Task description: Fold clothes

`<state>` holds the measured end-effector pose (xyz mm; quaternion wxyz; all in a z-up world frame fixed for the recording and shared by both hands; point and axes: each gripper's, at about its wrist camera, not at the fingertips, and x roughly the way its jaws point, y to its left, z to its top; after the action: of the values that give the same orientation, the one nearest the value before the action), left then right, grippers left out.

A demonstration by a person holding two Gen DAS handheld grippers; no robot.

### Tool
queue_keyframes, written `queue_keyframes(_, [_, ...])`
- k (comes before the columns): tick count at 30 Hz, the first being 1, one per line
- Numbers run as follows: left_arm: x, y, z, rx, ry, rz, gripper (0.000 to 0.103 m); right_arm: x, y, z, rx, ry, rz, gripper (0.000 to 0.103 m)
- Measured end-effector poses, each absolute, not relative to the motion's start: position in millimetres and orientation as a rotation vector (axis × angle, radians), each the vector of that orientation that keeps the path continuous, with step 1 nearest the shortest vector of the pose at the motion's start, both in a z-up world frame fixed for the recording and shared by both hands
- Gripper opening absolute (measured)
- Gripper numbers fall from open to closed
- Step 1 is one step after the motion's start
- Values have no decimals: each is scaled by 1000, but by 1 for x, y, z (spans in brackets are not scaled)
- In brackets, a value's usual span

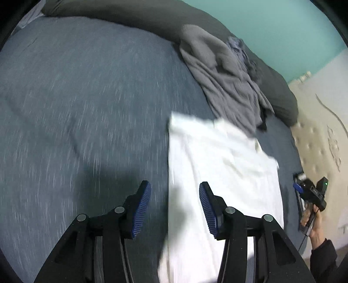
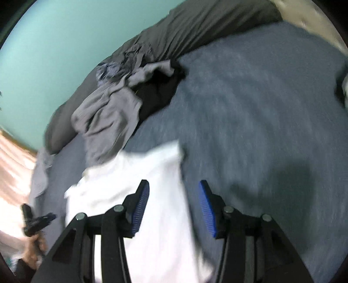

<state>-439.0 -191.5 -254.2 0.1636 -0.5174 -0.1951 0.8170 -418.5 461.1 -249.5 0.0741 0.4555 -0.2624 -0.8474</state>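
Note:
A white garment (image 1: 221,165) lies flat as a folded rectangle on the blue-grey bedspread (image 1: 87,108). My left gripper (image 1: 175,189) hovers open above its left edge, nothing between the blue pads. In the right wrist view the same white garment (image 2: 134,187) lies below my right gripper (image 2: 174,187), which is open and empty over the cloth's right edge. The right gripper (image 1: 308,191) also shows in the left wrist view, held in a hand at the bed's right side. The left gripper (image 2: 37,219) shows small at the lower left of the right wrist view.
A heap of grey clothes (image 1: 226,82) with a black piece (image 2: 156,91) lies beyond the white garment, against a long dark grey pillow (image 1: 141,17). A teal wall (image 1: 282,28) stands behind, with a beige tufted headboard (image 1: 322,135) at the right. Both views are motion-blurred.

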Motion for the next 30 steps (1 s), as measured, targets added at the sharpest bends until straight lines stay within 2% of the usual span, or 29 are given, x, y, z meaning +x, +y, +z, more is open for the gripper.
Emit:
queue_keyframes(10, [-345,-188,-276,-1538,-554,2242,51,-313,456,-291,1526,-843,-2419,52])
queue_keyframes(16, [-330,-184,-292,-1568,-524,2239,51,-294,452,-307,1590,-773,-2413,52])
queue_keyframes(26, [-330,-183,-308,-1572,-560,2193,49,-300,452,-325,1592,-870,-2354,52])
queue_keyframes(27, [-331,-181,-308,-1569,-552,2191,42,-301,450,-325,1591,-862,-2351,52])
queue_keyframes(28, [-331,-179,-308,-1566,-544,2188,30,-302,448,-325,1590,-854,-2349,52])
queue_keyframes(30, [-333,-175,-307,-1561,-528,2182,18,-304,443,-324,1591,-809,-2353,52])
